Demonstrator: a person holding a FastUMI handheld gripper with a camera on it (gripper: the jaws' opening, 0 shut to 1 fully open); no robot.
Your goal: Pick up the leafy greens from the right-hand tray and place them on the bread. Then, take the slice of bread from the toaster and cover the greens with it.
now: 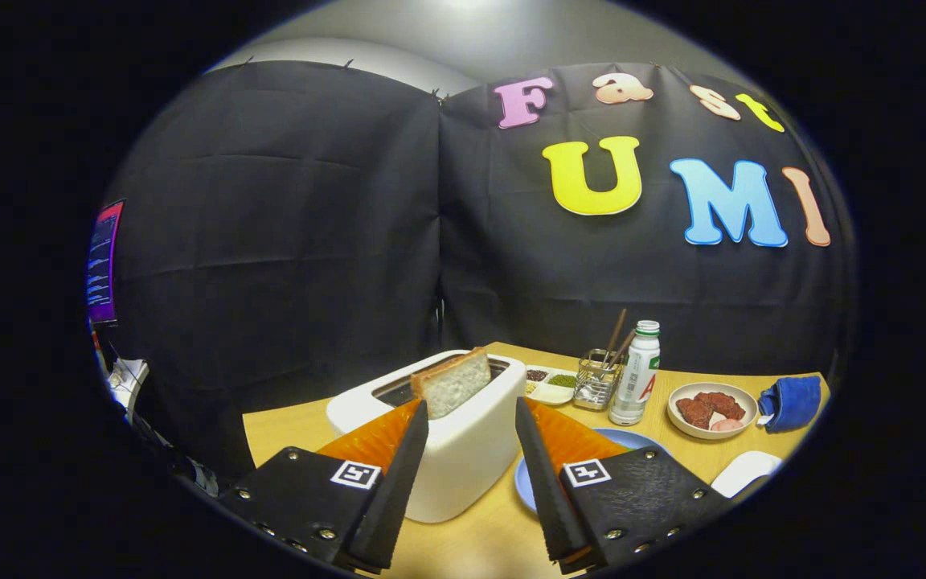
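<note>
- Gripper (471,418): two fingers spread wide at the bottom of the frame, nothing held between them. The front wall of the toaster shows in the gap.
- Toaster (463,446): one, white, standing just ahead of the fingertips on the wooden table (286,426), lower centre of the frame.
- Slice of bread (452,380): one, standing up out of the toaster's slot, tilted, not yet taken.
- Blue plate (527,482): one, lower right of centre, mostly hidden behind the right finger. Whether the base bread and greens lie on it I cannot tell.
- Progress, as a judgement: the fingers face the toaster with the slice still in it, so the second half of the task looks to be starting; the greens step cannot be confirmed. Left to do: grip the slice, lift it out, lay it over the greens.
- Beyond the toaster, right of centre: one divided dish (553,386) with dark and green bits, one wire holder (596,382) with sticks, one bottle (637,374) with a green cap.
- Further right: one bowl (710,410) of reddish-brown pieces, one blue cloth (792,402), one white tray corner (744,473) at lower right.
- Leafy greens: none that I can pick out.
</note>
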